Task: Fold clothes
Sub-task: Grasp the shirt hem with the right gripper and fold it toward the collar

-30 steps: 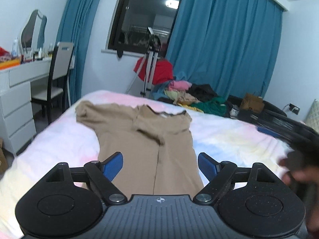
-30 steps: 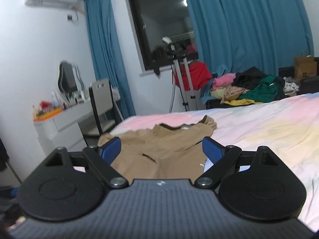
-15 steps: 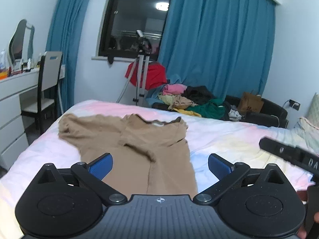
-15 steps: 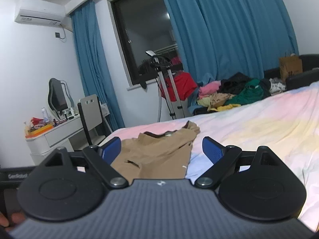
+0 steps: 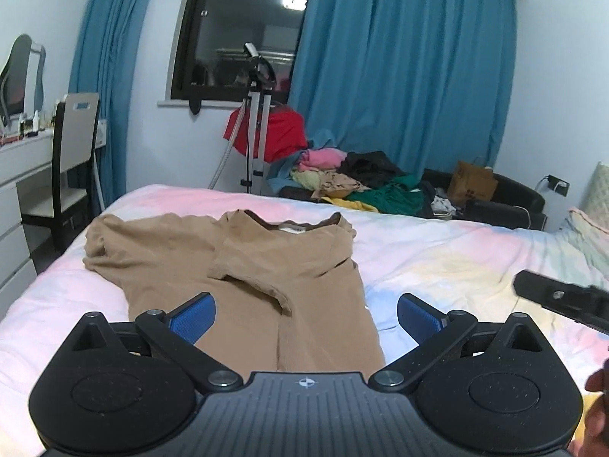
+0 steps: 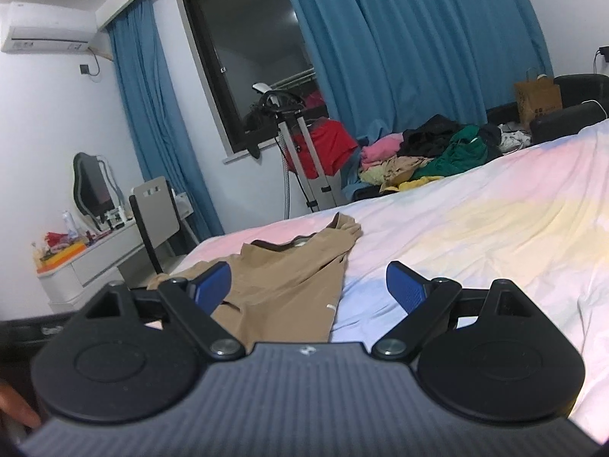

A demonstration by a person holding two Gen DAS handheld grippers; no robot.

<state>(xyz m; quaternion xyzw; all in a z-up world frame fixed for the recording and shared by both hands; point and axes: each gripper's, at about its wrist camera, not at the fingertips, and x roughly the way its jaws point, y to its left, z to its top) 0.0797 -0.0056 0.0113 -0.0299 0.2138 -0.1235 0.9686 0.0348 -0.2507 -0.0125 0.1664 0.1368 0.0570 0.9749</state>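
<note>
Left gripper points slightly downward, blue pads spread wide, nothing between them; right gripper likewise – jaws apart, empty, tilted slightly down.

A bedroom at home: big bed w/ pastel sheet, blue curtains, dressing table w/ mirror, clothes pile.

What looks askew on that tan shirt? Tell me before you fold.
The tan shirt lies on the bed unevenly: one sleeve is folded across the chest, while the other sleeve sprawls out crumpled toward the bed's edge. The hem side is hidden behind the left gripper.
</note>
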